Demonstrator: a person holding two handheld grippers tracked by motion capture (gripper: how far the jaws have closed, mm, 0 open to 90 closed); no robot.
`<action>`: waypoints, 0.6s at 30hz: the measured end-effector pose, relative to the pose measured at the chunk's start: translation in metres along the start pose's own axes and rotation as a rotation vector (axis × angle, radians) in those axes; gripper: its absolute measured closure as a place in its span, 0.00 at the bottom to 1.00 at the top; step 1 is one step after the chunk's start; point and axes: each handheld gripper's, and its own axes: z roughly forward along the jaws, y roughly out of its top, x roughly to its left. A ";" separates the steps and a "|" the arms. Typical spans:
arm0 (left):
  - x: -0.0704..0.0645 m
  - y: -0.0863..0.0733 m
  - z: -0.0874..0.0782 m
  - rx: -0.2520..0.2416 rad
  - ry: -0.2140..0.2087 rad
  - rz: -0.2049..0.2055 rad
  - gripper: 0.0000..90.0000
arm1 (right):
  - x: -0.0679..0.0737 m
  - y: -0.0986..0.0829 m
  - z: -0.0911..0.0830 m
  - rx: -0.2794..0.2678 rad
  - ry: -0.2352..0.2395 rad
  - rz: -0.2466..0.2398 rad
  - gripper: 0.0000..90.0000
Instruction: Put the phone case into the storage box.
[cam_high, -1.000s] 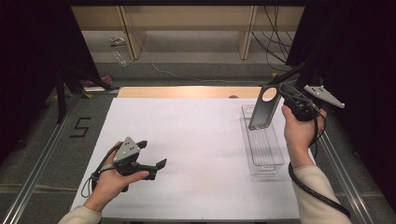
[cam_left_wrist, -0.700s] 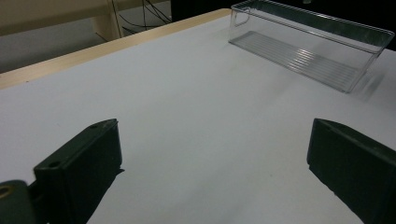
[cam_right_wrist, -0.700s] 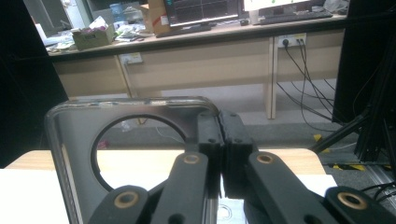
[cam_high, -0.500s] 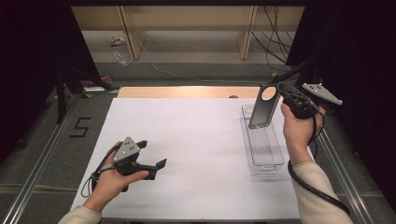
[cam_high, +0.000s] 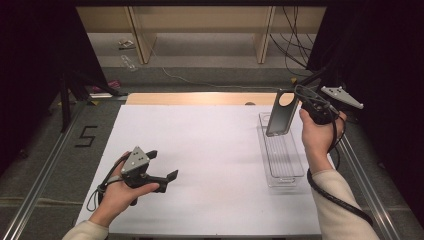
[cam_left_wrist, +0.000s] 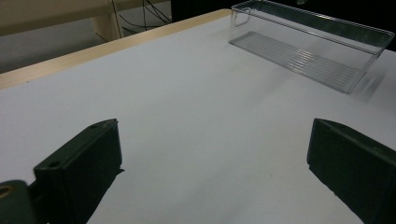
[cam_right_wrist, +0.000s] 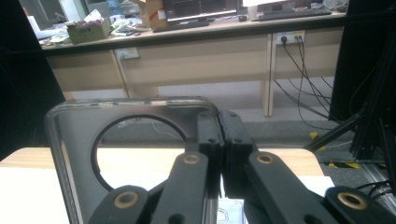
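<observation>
The phone case (cam_high: 280, 114) hangs above the clear bin's (cam_high: 285, 172) far end.

The left gripper (cam_left_wrist: 215, 172) holds its two black jaws wide apart just above the white table (cam_left_wrist: 187, 102), with a clear plastic tray (cam_left_wrist: 308, 46) lying empty farther off.

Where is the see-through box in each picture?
High view: the clear plastic bin lies at the table's right side, below the phone case that the right gripper holds.
Left gripper view: clear plastic bin at upper right, beyond the open jaws.
Right gripper view: hard to tell, behind the shut jaws.
Shared landmark: the white table sheet.
</observation>
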 end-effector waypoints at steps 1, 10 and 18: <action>0.000 0.000 0.000 0.000 -0.001 0.000 0.03 | 0.000 0.000 0.000 0.001 0.000 -0.001 0.99; 0.000 0.000 0.000 0.000 0.000 -0.001 0.03 | 0.000 0.002 0.004 0.006 -0.006 -0.006 0.99; 0.000 0.000 0.000 -0.001 -0.001 -0.001 0.03 | 0.000 0.002 0.007 0.013 -0.009 -0.007 0.99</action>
